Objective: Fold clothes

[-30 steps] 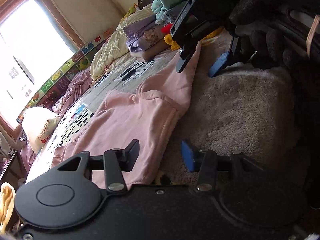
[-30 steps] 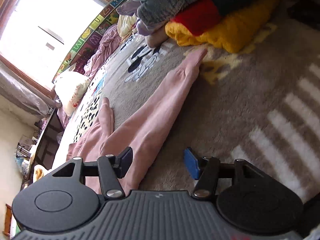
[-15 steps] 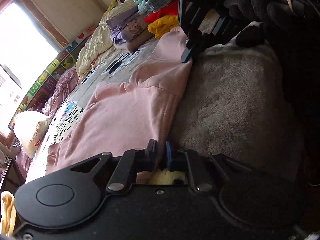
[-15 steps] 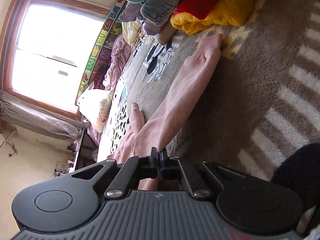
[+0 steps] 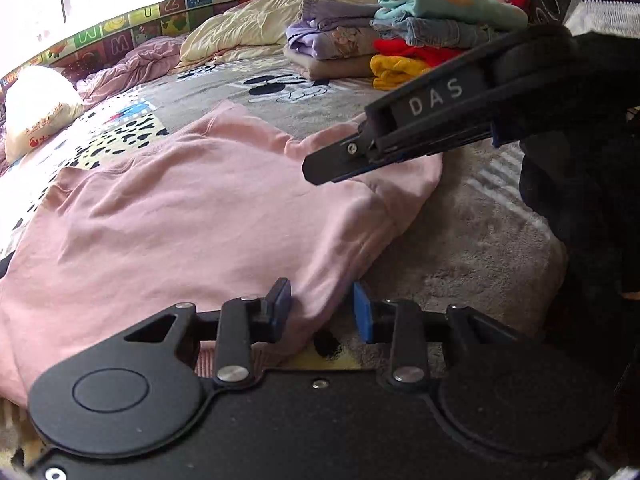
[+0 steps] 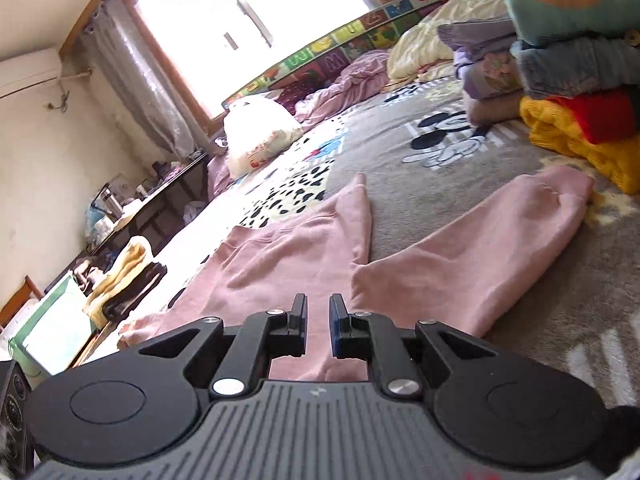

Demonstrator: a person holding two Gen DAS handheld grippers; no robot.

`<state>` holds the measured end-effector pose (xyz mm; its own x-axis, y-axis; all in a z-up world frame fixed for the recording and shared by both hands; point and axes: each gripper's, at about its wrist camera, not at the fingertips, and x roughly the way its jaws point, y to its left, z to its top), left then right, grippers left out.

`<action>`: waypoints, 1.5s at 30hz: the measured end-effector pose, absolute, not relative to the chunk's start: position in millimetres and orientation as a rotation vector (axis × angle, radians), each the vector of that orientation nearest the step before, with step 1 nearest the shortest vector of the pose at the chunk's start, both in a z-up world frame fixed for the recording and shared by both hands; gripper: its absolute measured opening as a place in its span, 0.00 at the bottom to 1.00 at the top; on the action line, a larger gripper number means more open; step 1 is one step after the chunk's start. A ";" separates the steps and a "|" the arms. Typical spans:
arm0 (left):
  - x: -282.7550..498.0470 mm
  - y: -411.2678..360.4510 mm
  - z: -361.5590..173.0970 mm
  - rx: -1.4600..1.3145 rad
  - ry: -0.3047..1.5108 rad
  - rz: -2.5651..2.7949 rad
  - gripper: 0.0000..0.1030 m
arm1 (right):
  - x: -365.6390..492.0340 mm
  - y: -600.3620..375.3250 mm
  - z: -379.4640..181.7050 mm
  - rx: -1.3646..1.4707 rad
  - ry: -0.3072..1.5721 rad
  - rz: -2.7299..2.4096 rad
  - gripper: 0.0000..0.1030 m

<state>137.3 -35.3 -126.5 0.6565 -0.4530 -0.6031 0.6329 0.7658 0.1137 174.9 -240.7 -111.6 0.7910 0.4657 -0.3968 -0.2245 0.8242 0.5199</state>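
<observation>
A pink sweatshirt (image 5: 192, 216) lies spread on the bed, one side folded over its body. My left gripper (image 5: 322, 310) is open, its jaws on either side of the folded edge near the hem. In the left wrist view my right gripper (image 5: 320, 170) hovers over the folded sleeve area and looks nearly closed. In the right wrist view the right gripper (image 6: 319, 320) has a small gap between its fingers, just above the pink sweatshirt (image 6: 288, 256). The sleeve (image 6: 488, 240) lies bent back toward the body.
A stack of folded clothes (image 5: 404, 44) in yellow, red, blue and teal sits at the far right of the bed, also in the right wrist view (image 6: 580, 92). A white pillow (image 5: 36, 108) and a cream quilt (image 5: 256, 28) lie by the window. A cluttered side table (image 6: 132, 208) stands left.
Both grippers were shut on the sweatshirt's edge and sleeve half a second ago. They have carried the side over the body and opened, and the fabric now lies folded.
</observation>
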 end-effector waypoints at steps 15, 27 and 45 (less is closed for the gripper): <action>142.2 -32.2 -135.0 0.307 0.642 -0.617 0.35 | 170.7 -240.0 -124.4 0.210 0.539 0.309 0.17; 142.7 -32.6 -135.3 0.330 0.642 -0.625 0.39 | 211.0 -328.9 -126.0 0.216 0.616 -0.119 0.25; 143.1 -24.8 -124.4 0.244 0.618 -0.677 0.39 | 215.1 -385.1 -150.0 0.584 0.505 -0.141 0.12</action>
